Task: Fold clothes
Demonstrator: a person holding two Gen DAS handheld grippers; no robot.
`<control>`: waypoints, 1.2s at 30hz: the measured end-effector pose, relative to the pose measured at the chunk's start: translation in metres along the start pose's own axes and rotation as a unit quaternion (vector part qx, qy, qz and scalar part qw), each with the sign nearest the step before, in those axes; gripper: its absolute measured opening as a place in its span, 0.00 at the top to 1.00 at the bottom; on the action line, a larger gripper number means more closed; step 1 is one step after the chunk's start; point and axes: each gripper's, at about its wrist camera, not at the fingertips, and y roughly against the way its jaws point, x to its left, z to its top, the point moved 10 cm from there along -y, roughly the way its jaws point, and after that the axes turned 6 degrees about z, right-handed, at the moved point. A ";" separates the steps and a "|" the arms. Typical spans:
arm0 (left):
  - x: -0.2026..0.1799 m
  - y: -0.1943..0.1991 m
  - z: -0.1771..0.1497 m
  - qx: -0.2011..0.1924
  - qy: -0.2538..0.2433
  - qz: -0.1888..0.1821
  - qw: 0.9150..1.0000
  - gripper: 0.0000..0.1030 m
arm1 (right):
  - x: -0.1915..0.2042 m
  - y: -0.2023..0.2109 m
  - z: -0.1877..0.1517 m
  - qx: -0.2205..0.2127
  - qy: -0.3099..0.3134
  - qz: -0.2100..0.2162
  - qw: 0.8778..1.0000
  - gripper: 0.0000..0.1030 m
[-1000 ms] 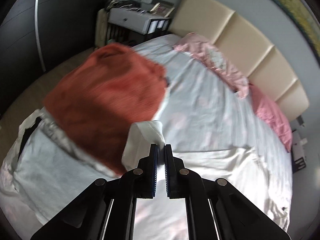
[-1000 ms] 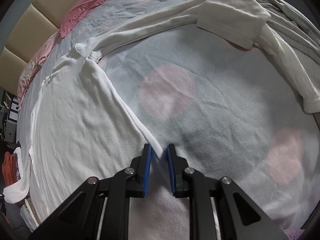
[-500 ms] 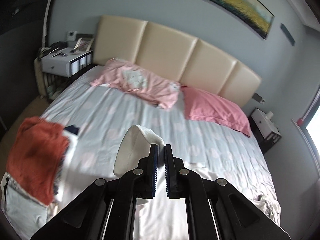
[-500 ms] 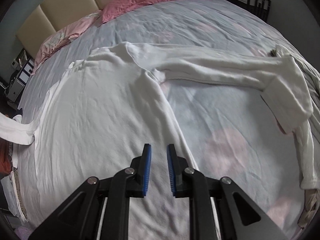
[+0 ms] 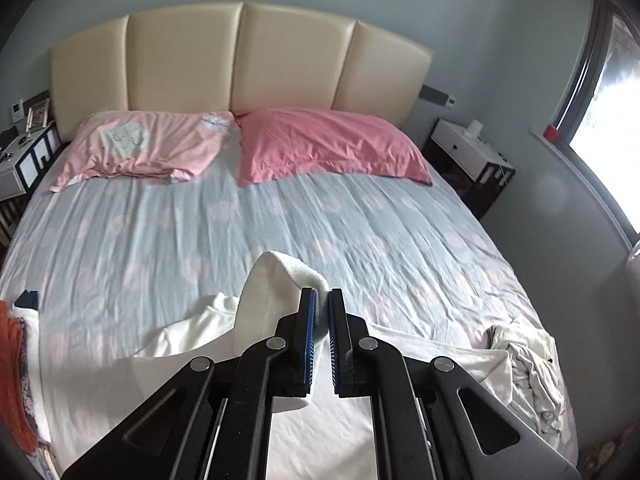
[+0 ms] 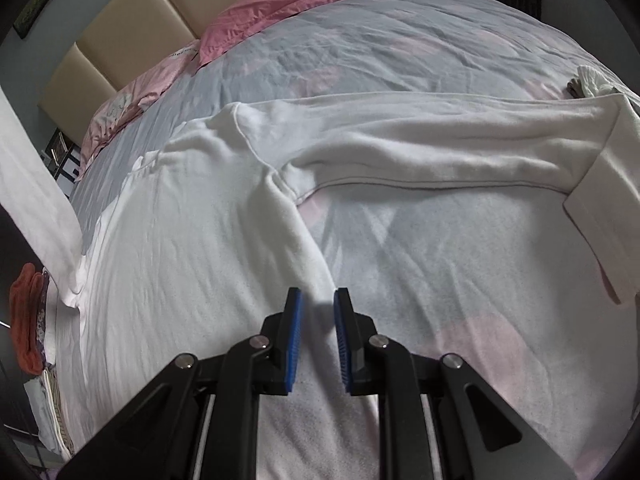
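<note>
Right now my left claw [image 5: 322, 304] is clamped on the cuff of a white sweater's sleeve [image 5: 276, 292]; the cuff loops up ahead of the blue pads, lifted clear of the bed [image 5: 280, 216]. From the right-hand camera that same sleeve [image 6: 32, 184] runs as a taut white band up the left edge of the view, rising from the sweater's shoulder.

My right claw [image 6: 318, 308] hangs over the sweater [image 6: 192, 264] with its jaws a little apart and nothing between them. It sits just above the garment's side edge, where white cloth meets the pale blue dotted bedsheet. The sweater lies flat on its body across the near half of the bed, and its other sleeve [image 6: 440, 148] stretches out sideways to the right, its cuff folded back on itself.

Two pink pillows [image 5: 328, 144] lie at the cream headboard [image 5: 240, 60]. An orange garment [image 6: 26, 320] lies on a pile at the bed's left edge, and crumpled pale clothes [image 5: 528, 364] lie at the right edge.
</note>
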 end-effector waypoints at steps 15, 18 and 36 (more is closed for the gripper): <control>-0.090 -0.207 -0.111 0.167 -0.010 -0.021 0.986 0.91 | -0.019 -0.018 0.007 0.006 -0.049 0.027 0.998 0.84; -0.094 -0.226 -0.126 0.190 -0.022 -0.014 0.981 0.75 | -0.019 -0.021 0.010 0.002 -0.049 0.027 0.998 0.84; 0.066 -0.134 -0.131 0.152 -0.031 0.110 0.982 0.67 | -0.019 -0.024 0.013 -0.006 -0.042 0.020 0.999 0.84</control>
